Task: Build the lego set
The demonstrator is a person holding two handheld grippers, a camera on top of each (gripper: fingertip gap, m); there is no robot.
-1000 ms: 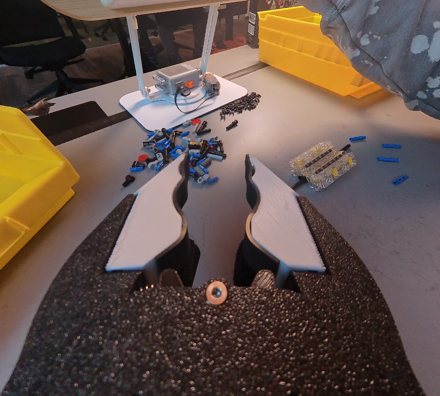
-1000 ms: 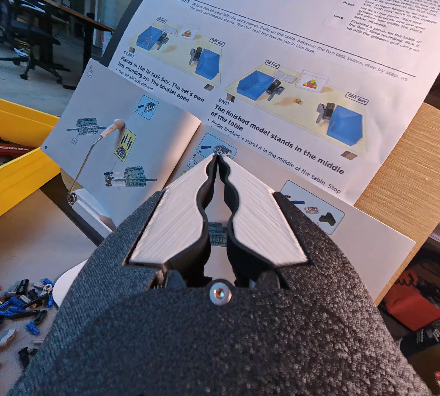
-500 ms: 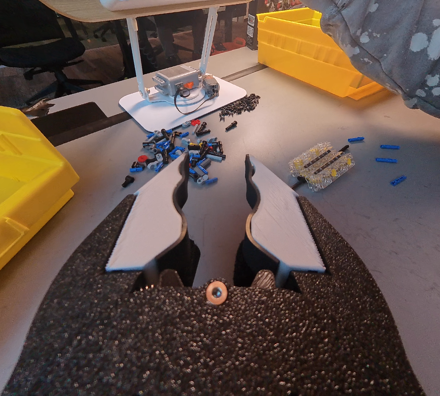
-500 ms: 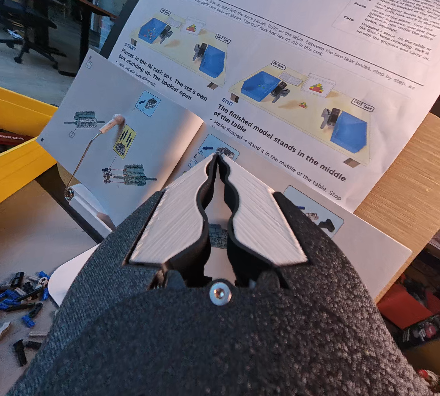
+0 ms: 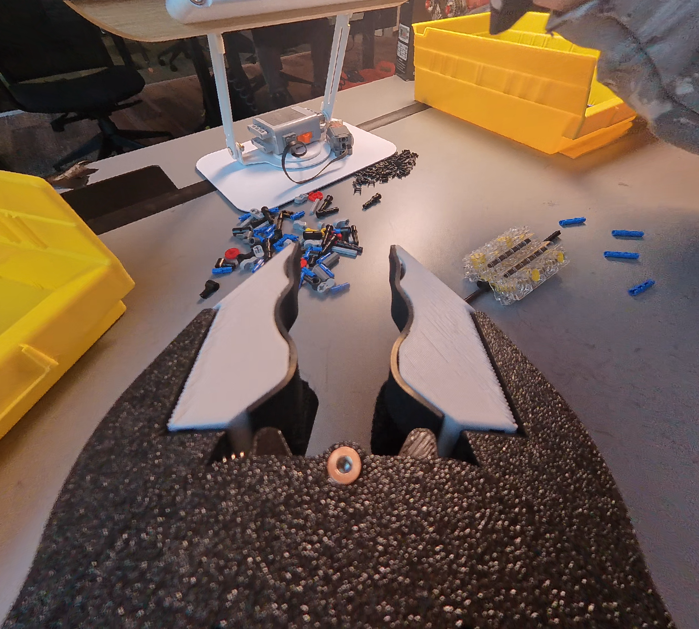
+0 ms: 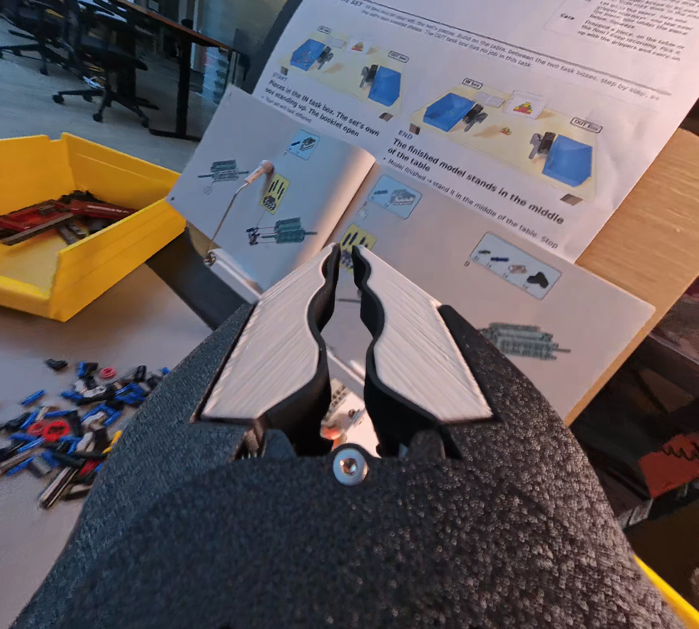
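Note:
My left gripper (image 5: 344, 251) is open and empty, low over the grey table (image 5: 567, 365). Its left fingertip overlaps the near edge of a pile of small blue, black, grey and red pins and connectors (image 5: 299, 232). A clear studded assembly with black axles and yellow bits (image 5: 516, 264) lies to its right, with a few loose blue pins (image 5: 626, 233) beyond. My right gripper (image 6: 345, 250) is held up in the air in front of an open booklet (image 6: 295, 194) on a stand. Its jaws are almost together and hold nothing. The pile also shows in the right wrist view (image 6: 72, 418).
A white book stand base (image 5: 261, 187) carries a grey battery box (image 5: 287, 132) and a motor. Yellow bins stand at left (image 5: 45, 289) and back right (image 5: 503, 81); the left bin (image 6: 109, 243) holds red parts. A printed sheet (image 6: 491, 24) stands behind the booklet. A grey sleeve (image 5: 643, 43) fills the top right. The left gripper's tips are roughly 30 centimetres from the right gripper's.
My right gripper has drawn back and down from the booklet, so the yellow bin and the pile show more. The sleeve has shifted up and right. The left gripper has barely moved.

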